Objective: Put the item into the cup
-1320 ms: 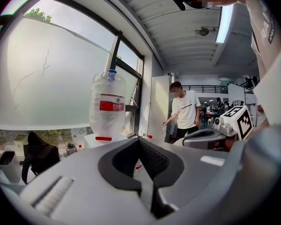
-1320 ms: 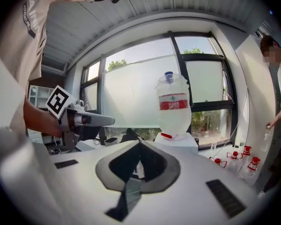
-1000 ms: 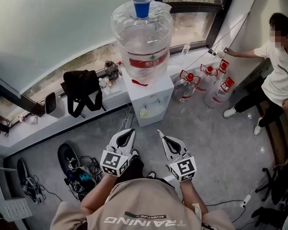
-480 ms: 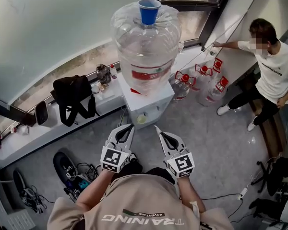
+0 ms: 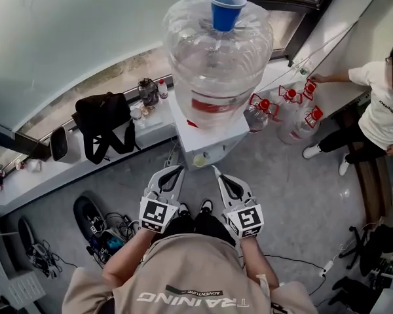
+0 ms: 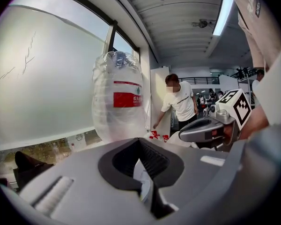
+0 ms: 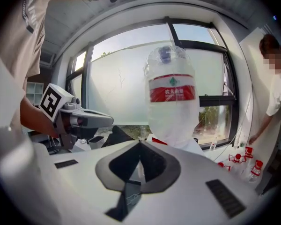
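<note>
Head view: the blue cup (image 5: 224, 8) sits upright on top of the inverted water jug (image 5: 216, 64), which stands on the white dispenser (image 5: 208, 142). That's a high perch, so we'd have to reach up and over the rim. We hold the left gripper (image 5: 175, 173) and right gripper (image 5: 218, 173) low and side by side near our waist. Both point at the dispenser, well below the cup. Looks like the approach stage to us. A bystander (image 5: 383, 106) is off to the right by the red-capped bottles (image 5: 285, 106), away from our line.

Left gripper view: jaws pressed together at the tips. A pale sliver (image 6: 141, 182) shows in the slit. We can't tell if it's the item.

Right gripper view: jaws likewise closed tip to tip. A dark scrap (image 7: 126, 198) in the slit, unidentifiable. The jug is centred, so we're lined up on it. We can't pick out the item itself in any view.
</note>
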Action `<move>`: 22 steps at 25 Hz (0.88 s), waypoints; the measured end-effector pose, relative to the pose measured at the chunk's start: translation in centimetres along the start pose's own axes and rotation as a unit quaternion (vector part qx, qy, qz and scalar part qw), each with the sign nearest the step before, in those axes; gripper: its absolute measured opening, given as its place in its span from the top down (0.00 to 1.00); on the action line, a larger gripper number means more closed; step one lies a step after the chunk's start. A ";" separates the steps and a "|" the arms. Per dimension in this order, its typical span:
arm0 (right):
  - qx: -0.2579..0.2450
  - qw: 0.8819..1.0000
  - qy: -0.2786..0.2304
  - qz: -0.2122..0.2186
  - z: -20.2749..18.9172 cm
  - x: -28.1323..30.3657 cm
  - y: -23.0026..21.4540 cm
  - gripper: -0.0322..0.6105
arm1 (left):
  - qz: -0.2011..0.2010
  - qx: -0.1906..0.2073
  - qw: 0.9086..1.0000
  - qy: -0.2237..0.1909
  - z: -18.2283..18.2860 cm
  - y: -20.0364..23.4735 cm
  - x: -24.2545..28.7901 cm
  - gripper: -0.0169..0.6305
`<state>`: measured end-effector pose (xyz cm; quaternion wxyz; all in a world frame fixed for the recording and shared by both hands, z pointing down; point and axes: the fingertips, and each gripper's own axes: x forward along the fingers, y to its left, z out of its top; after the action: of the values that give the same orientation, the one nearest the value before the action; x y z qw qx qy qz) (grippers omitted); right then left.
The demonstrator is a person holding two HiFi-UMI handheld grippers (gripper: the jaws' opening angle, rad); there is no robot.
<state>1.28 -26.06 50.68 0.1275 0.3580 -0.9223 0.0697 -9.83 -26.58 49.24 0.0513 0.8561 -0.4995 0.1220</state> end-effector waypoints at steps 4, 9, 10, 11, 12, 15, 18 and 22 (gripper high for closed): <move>-0.001 1.000 0.011 0.027 -1.6 1.4 -1.1 0.93 | 0.013 -0.010 1.000 0.010 -1.3 0.1 1.4 0.96; -0.005 0.998 0.039 0.054 -5.1 3.7 -2.1 0.93 | 0.026 -0.031 0.999 0.036 -4.9 -0.1 2.9 0.96; -0.005 0.997 0.042 0.057 -5.9 4.2 -2.3 0.93 | 0.030 -0.035 0.998 0.040 -5.5 -0.1 3.1 0.96; -0.004 0.997 0.043 0.058 -6.8 4.7 -2.4 0.93 | 0.034 -0.041 0.998 0.043 -6.2 0.0 3.3 0.96; -0.002 0.997 0.043 0.059 -7.6 5.2 -2.6 0.93 | 0.039 -0.046 0.997 0.046 -7.0 0.2 3.5 0.96; 0.004 0.997 0.048 0.062 -10.2 6.6 -2.6 0.93 | 0.052 -0.063 0.995 0.053 -9.4 0.9 4.0 0.96; 0.005 0.996 0.064 0.069 -13.0 8.2 -2.2 0.93 | 0.062 -0.078 0.994 0.052 -11.6 1.7 4.7 0.96; 0.006 0.994 0.078 0.074 -17.0 10.8 -1.4 0.93 | 0.072 -0.095 0.992 0.051 -14.6 2.8 5.4 0.96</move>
<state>-2.32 -30.28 70.11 0.1920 0.2832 -0.9329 0.1119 -12.01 -29.47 64.63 0.1490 0.8018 -0.5660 0.1208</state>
